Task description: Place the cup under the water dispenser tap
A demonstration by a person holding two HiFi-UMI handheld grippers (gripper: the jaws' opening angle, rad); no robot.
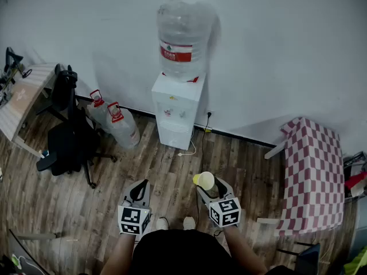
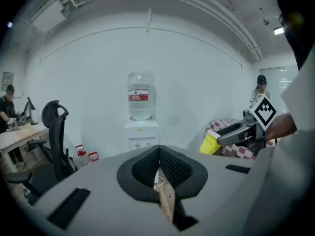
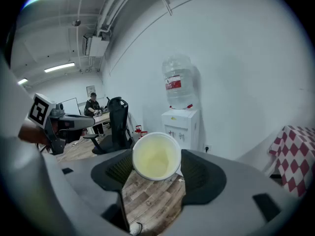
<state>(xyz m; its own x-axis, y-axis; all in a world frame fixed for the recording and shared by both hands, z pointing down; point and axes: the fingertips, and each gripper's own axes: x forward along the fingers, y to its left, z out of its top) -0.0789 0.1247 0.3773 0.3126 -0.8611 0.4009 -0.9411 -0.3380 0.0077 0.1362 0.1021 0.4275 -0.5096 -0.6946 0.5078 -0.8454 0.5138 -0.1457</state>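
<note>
Dispenser taps [image 1: 172, 113] — tiny, indistinct

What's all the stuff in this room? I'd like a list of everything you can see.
water dispenser: one, white, against the far wall
large bottle: one, clear with a red label, on top of the dispenser
spare bottles: two, clear with red caps, on the floor left of the dispenser
office chair: one, black, left of the spare bottles
desk: one, light wood, far left
table: one, red-and-white checked cloth, right side
bystanders: two, one in a dark top at the desk, one in a pale top beyond the table
cup: one, yellow, in the right tool
left tool: one, grey with black pads, shut, empty
right tool: one, same colours, closed on the cup
</note>
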